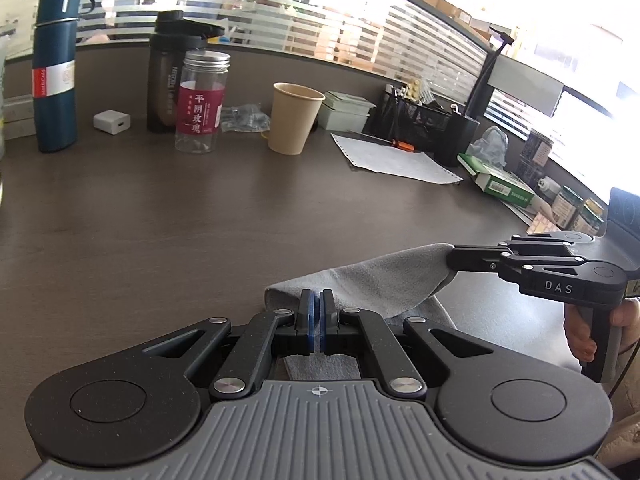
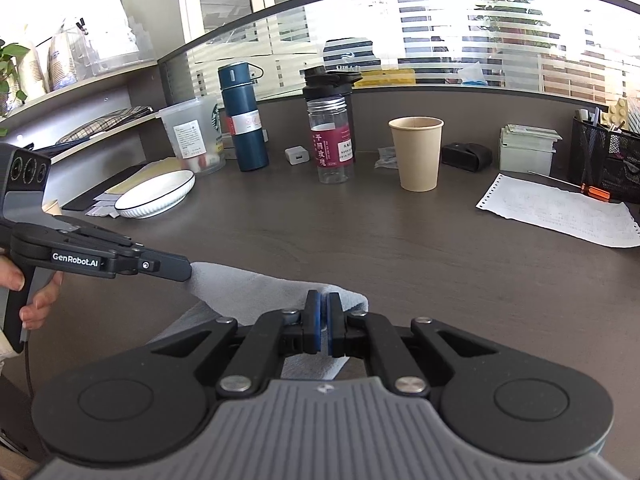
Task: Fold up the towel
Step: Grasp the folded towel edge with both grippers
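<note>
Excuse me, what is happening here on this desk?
A person is folding a grey towel on a dark desk, holding a two-finger gripper in each hand. The left gripper is shut on one corner of the towel and the right gripper is shut on another. The pinched edge is raised off the desk while the rest hangs down. Bottles, a paper cup and a paper sheet stand further back, apart from the towel.
</note>
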Demonstrator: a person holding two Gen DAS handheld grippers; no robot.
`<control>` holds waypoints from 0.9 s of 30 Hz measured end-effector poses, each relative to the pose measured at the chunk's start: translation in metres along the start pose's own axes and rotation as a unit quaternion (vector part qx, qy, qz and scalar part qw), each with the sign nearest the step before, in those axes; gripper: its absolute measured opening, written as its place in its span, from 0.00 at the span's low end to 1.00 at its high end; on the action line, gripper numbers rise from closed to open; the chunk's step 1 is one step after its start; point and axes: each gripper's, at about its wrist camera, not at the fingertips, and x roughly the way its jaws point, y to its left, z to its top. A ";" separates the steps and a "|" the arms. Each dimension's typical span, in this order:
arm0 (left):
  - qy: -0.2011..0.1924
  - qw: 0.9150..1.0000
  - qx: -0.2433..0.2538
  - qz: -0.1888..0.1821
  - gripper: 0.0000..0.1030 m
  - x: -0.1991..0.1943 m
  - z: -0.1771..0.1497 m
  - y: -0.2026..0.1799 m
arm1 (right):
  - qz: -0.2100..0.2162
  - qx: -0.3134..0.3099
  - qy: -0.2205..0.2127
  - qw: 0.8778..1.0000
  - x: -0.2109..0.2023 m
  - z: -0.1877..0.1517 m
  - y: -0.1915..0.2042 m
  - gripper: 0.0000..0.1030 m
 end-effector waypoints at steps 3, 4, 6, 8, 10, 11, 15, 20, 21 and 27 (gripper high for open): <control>0.000 1.000 0.000 -0.003 0.03 -0.004 -0.002 -0.001 | 0.001 -0.001 0.001 1.000 -0.004 -0.001 0.003 0.04; 0.000 1.000 0.000 -0.004 0.03 -0.006 -0.003 -0.001 | 0.002 -0.002 0.001 1.000 -0.006 -0.001 0.004 0.04; 0.000 1.000 0.003 -0.006 0.03 -0.009 -0.005 -0.003 | 0.006 -0.005 0.002 1.000 -0.010 -0.003 0.007 0.04; 0.001 1.000 0.006 -0.009 0.03 -0.012 -0.006 -0.005 | 0.008 -0.007 0.003 1.000 -0.014 -0.005 0.010 0.04; 0.002 1.000 0.009 -0.011 0.04 -0.014 -0.009 -0.007 | 0.012 -0.007 0.005 1.000 -0.017 -0.007 0.013 0.04; 0.003 1.000 0.010 -0.011 0.04 -0.015 -0.010 -0.009 | 0.014 -0.007 0.007 1.000 -0.018 -0.009 0.014 0.04; 0.005 1.000 0.013 -0.011 0.04 -0.019 -0.015 -0.012 | 0.018 -0.007 0.013 1.000 -0.023 -0.015 0.020 0.04; 0.003 1.000 0.012 -0.012 0.04 -0.026 -0.019 -0.013 | 0.017 -0.001 0.016 1.000 -0.026 -0.018 0.022 0.04; 0.004 1.000 0.012 -0.011 0.04 -0.027 -0.020 -0.013 | 0.018 0.000 0.016 1.000 -0.027 -0.019 0.023 0.04; 0.011 1.000 0.010 -0.010 0.04 -0.029 -0.027 -0.013 | 0.023 0.000 0.020 1.000 -0.032 -0.024 0.029 0.04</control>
